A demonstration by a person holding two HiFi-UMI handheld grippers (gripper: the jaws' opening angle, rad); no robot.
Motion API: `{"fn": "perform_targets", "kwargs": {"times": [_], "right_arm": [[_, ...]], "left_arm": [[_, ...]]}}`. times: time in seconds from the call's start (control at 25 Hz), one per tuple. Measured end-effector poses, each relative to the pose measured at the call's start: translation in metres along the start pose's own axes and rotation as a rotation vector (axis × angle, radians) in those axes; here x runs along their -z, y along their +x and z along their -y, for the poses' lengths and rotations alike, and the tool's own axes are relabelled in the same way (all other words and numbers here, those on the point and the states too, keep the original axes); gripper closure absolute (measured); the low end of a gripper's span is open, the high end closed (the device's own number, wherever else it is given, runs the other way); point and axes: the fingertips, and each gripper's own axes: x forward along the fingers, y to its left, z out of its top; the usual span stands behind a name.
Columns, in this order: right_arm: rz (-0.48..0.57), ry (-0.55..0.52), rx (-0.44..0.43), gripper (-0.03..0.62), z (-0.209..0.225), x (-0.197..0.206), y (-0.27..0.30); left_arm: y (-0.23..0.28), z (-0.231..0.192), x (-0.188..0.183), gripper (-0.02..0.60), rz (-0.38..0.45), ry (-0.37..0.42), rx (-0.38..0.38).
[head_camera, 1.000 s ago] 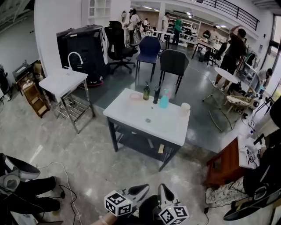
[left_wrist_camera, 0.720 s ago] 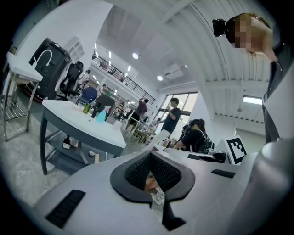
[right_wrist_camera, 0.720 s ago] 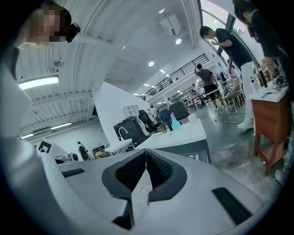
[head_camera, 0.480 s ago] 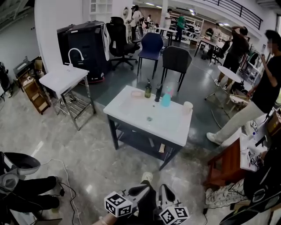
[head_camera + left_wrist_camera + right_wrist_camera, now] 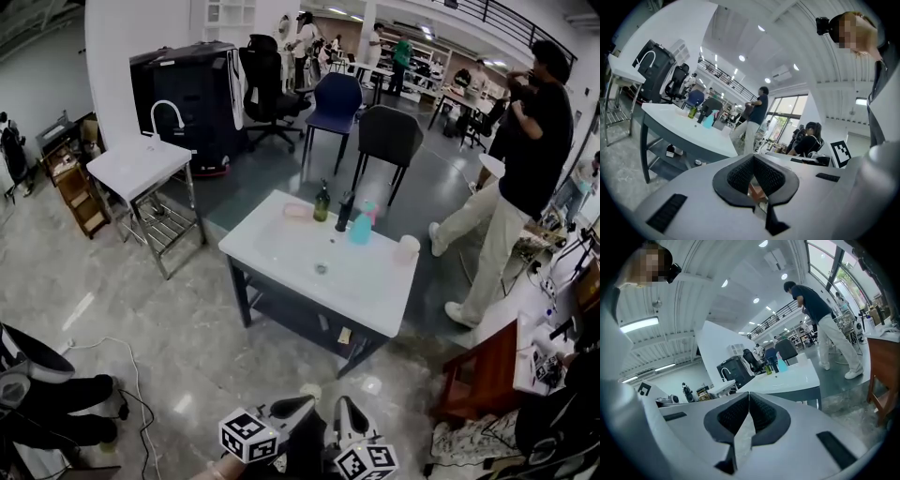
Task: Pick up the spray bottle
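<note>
**Target.** Pale-blue plastic spray bottle [image 5: 361, 228] with a pink trigger head. It stands upright near the far edge of the white rectangular table [image 5: 281, 251], well apart from both grippers. A dark slim bottle [image 5: 344, 213] stands close beside it on the left, with a green glass bottle [image 5: 322, 202] next along. A white cup [image 5: 407, 248] sits to its right, near the table corner.

**Grippers.** Left gripper [image 5: 302, 403]: pads together, nothing between them. Right gripper [image 5: 343, 403]: likewise closed and empty. Both sit low at the near edge of the head view, pointing toward the table.

**Handling estimate.**
- The bottle is probably thin-walled plastic and light. Fill level cannot be read from here, so the true weight is uncertain.
- The body looks smooth, so it is likely slippery. It should give a little under squeeze and is not fragile.
- It is tall on a small base, so a nudge could tip it into the dark slim bottle.

**Where to hold.** Grip across the upper body, just under the trigger head. The plastic should be stiffer there, and the head would stop the bottle sliding down through the pads. Keep off the trigger lever. The front or the cup side looks freest for the approach. The jaws must open first.
</note>
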Motion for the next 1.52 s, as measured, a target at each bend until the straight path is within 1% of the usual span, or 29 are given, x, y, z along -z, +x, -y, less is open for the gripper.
{"fn": "perform_targets", "kwargs": {"times": [0.2, 0.52, 0.68, 1.0, 1.28, 1.52], "right_arm": [[-0.009, -0.002, -0.035, 0.583, 0.027, -0.016, 0.053], [-0.014, -0.008, -0.078, 0.583, 0.078, -0.066, 0.141], [-0.028, -0.019, -0.102, 0.583, 0.099, -0.086, 0.186], [-0.043, -0.011, -0.141, 0.583, 0.135, -0.118, 0.259], [-0.062, -0.001, -0.154, 0.583, 0.161, -0.132, 0.306], [-0.064, 0.007, -0.165, 0.583, 0.178, -0.137, 0.326]], "left_arm": [[0.043, -0.034, -0.017, 0.575, -0.001, 0.005, -0.012], [0.124, -0.090, -0.076, 0.574, 0.025, 0.021, -0.037], [0.158, -0.121, -0.096, 0.574, 0.023, 0.010, -0.057], [0.214, -0.170, -0.139, 0.574, 0.035, 0.019, -0.088], [0.255, -0.203, -0.154, 0.574, 0.034, 0.017, -0.092], [0.276, -0.222, -0.158, 0.574, 0.042, 0.005, -0.110]]}}
